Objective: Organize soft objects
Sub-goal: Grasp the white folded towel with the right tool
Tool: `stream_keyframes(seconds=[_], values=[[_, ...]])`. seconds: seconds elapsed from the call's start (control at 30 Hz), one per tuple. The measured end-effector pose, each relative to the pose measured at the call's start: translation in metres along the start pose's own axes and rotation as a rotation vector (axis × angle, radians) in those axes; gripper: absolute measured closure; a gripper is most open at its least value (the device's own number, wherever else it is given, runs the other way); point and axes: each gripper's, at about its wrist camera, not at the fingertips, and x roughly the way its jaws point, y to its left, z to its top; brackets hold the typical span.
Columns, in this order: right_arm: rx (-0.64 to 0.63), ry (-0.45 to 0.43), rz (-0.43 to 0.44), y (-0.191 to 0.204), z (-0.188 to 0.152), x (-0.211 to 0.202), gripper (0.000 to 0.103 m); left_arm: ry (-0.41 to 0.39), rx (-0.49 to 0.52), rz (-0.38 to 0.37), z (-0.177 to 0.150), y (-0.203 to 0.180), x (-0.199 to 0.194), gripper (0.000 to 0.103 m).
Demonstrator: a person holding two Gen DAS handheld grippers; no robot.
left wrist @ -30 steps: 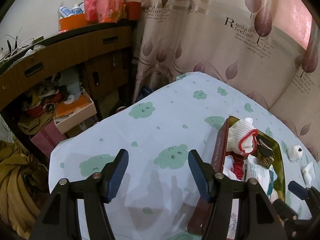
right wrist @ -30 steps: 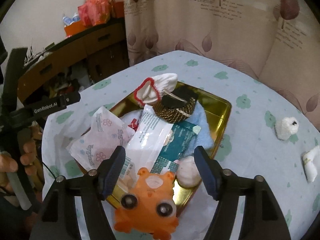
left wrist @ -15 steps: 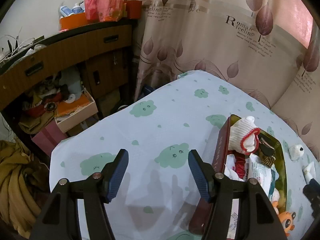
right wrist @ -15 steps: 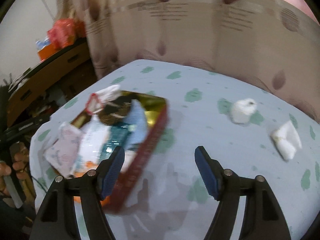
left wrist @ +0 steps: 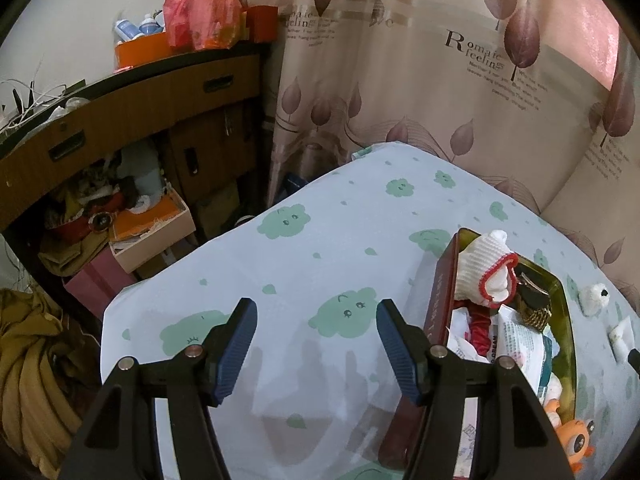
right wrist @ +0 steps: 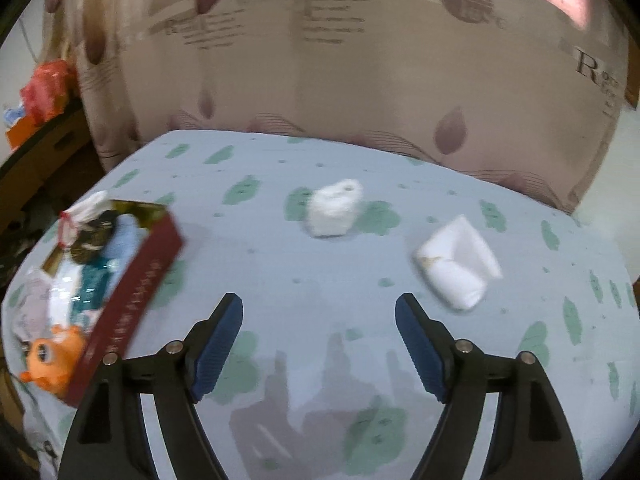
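Blurring the right wrist view, the right gripper (right wrist: pixel 319 342), jaws just widening on nothing, faces a fuzzy white plush (right wrist: pixel 335 208); left gripper (left wrist: pixel 316 346) gapes empty.

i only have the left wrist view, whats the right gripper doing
Observer: The right gripper is open over bare tablecloth, nothing between its fingers; its jaws have just been opening.
Operator: any loose soft stuff near it
Observer: A folded white cloth lies just beyond its right finger.
Operator: anything else out there
Observer: A small white plush sits farther back, between the cloth and the red tin.
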Motion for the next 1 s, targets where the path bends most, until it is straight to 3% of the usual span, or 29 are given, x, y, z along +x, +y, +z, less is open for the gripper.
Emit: stream_keyframes(seconds=[0.43, 0.73, 0.93, 1.0], values=[[0.092, 0.047, -0.158, -0.074, 0.002, 0.053, 0.013, -0.025, -0.062, 0.062, 0.002, 0.017, 0.002, 0.039], [0.108, 0.111, -0.125, -0.109, 0.002, 0.096, 0.011, 0.005, 0.024, 0.113, 0.000, 0.001, -0.001, 0.039], [0.100, 0.140, -0.103, -0.111, 0.014, 0.125, 0.012, -0.014, 0.103, 0.044, 0.007, -0.034, -0.016, 0.039], [0.109, 0.129, -0.097, -0.113, 0.018, 0.127, 0.020, -0.015, 0.145, -0.007, 0.010, -0.050, -0.020, 0.039]])
